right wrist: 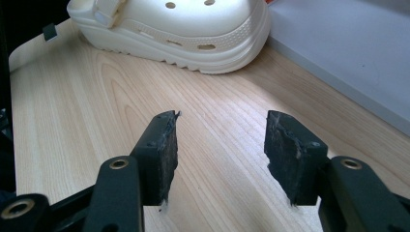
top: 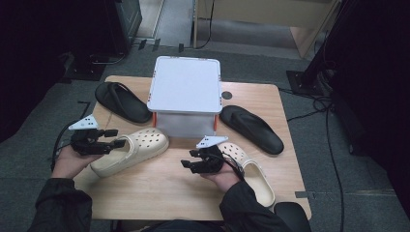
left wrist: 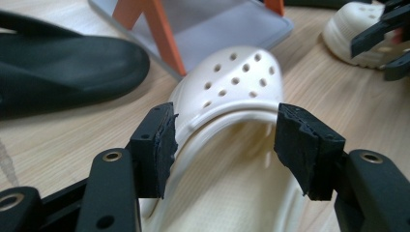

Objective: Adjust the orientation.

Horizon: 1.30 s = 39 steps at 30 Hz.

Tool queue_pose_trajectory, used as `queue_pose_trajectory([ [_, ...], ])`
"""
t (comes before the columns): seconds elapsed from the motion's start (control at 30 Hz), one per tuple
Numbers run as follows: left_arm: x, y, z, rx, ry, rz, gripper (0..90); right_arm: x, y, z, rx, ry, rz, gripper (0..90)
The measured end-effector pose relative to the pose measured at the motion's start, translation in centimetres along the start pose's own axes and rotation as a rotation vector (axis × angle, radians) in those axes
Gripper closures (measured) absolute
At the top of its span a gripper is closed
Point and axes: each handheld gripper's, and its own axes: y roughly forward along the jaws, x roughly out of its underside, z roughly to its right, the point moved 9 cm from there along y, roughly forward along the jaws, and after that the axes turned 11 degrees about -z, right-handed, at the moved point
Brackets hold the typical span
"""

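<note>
The left gripper (left wrist: 222, 145) stands wide open around the heel opening of the cream clog (top: 133, 147) in front of the white rack (top: 185, 94), ready to grasp it; the right gripper (top: 191, 162) waits open and empty.

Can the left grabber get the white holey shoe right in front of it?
Probably yes. The left hand-held gripper is open, with its jaws on either side of the cream clog at the heel opening, and nothing sits between them.

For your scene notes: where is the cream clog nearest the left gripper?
In the high view, the cream clog lies on the table's left half, before the white rack, its heel between the left gripper's open jaws.
</note>
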Motion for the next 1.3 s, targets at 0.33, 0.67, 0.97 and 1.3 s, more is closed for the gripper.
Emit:
queue_pose_trajectory([
  [0.33,0.9,2.1,-1.1,0.011,0.012,-0.043,41.4,0.2,0.0,0.1,0.001,0.008,0.000,46.3],
  [0.67,0.3,4.0,-1.1,0.000,0.032,-0.080,44.7,0.5,0.2,0.0,-0.005,0.016,-0.008,46.3],
  [0.97,0.2,4.1,-1.3,-0.023,0.076,-0.087,58.0,0.7,0.3,0.0,-0.020,0.032,-0.005,48.1],
  [1.3,0.2,3.9,0.2,-0.010,0.136,-0.099,71.0,0.6,0.3,-0.4,-0.042,0.028,0.000,52.1],
])
